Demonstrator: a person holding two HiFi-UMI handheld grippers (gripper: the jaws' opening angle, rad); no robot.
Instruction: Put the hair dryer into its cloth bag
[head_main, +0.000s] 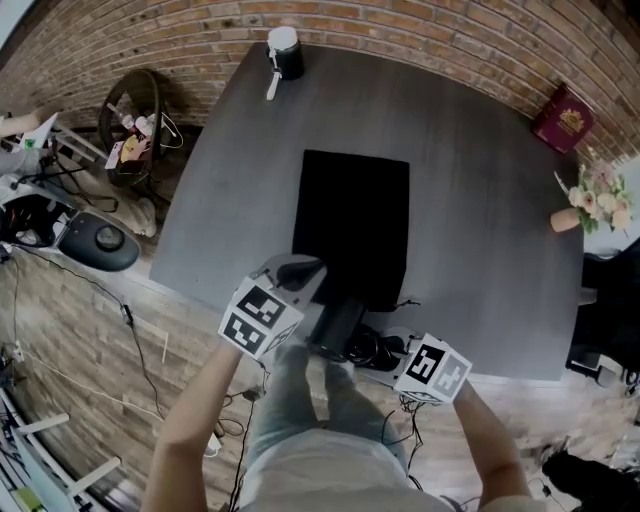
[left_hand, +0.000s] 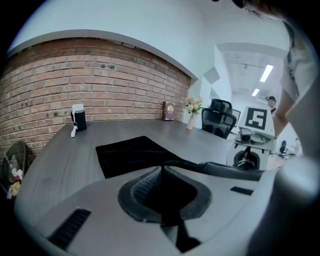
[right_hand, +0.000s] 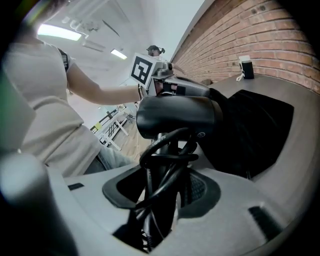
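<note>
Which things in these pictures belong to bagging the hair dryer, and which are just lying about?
For the job:
hair dryer
its cord
black cloth bag

Lying about:
red book
vase of flowers
black can with a white lid
fan on the floor
office chair

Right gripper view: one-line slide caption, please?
Right claw grips the hair dryer by its cord-wrapped handle, barrel meeting the cloth bag that the left claw holds.

left grey gripper (left_hand: 162, 171): jaws are pinching together on black cloth bag (left_hand: 130, 152) edge | right grey gripper (right_hand: 165, 175): jaws are clamping black hair dryer (right_hand: 175, 116) handle and cord | left forearm (head_main: 190, 420), right forearm (head_main: 490, 440): are reaching forward, grippers angling downward
</note>
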